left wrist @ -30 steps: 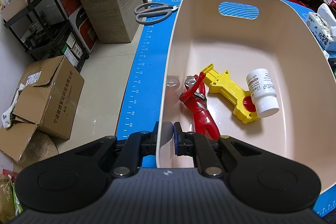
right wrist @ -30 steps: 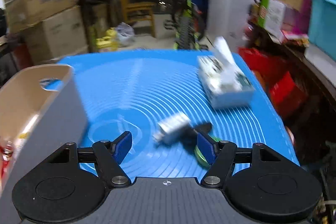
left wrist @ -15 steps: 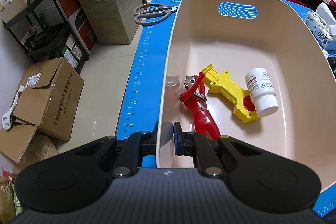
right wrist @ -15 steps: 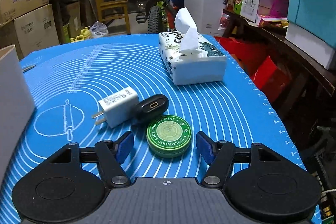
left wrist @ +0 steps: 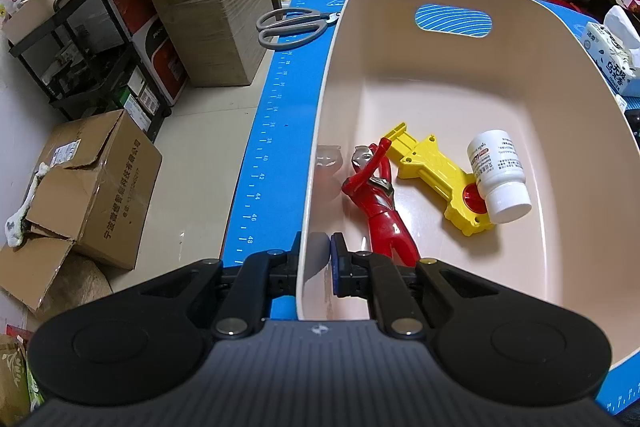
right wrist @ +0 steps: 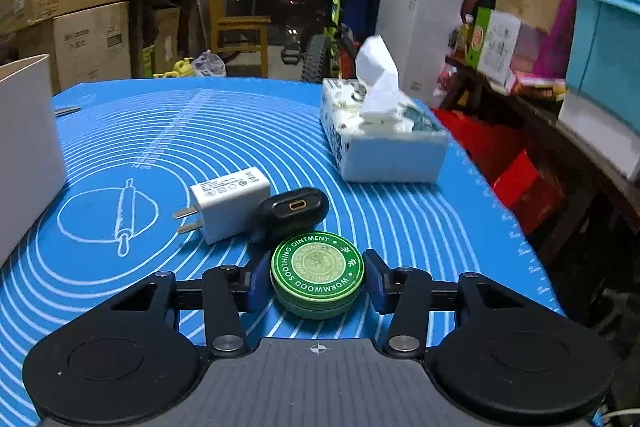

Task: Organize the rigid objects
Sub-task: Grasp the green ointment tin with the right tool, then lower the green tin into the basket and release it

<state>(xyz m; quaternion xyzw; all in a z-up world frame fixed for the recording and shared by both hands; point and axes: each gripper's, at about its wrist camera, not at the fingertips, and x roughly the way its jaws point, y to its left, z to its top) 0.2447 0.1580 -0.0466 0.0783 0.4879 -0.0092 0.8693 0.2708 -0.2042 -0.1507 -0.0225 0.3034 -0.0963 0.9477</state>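
My left gripper [left wrist: 316, 259] is shut on the near left wall of a beige plastic basket [left wrist: 568, 115], one finger outside and one inside. The basket holds a red toy figure [left wrist: 380, 203], a yellow toy gun [left wrist: 436, 167] and a white pill bottle [left wrist: 500, 171]. In the right wrist view my right gripper [right wrist: 318, 281] is open around a round green ointment tin [right wrist: 318, 269] on the blue mat [right wrist: 120, 291]; small gaps show at both pads. A white charger plug [right wrist: 226, 199] and a black earbud case [right wrist: 294, 209] lie just beyond the tin.
Grey scissors [left wrist: 292, 25] lie on the mat beyond the basket's far left corner. A tissue box [right wrist: 380, 143] stands at the mat's far right. The basket's outer wall [right wrist: 28, 155] shows at left in the right wrist view. Cardboard boxes and a rack stand on the floor at left.
My right gripper has swung and moved forward so the green tin now sits between its fingers, which have narrowed around it. My left gripper and the basket have not moved.
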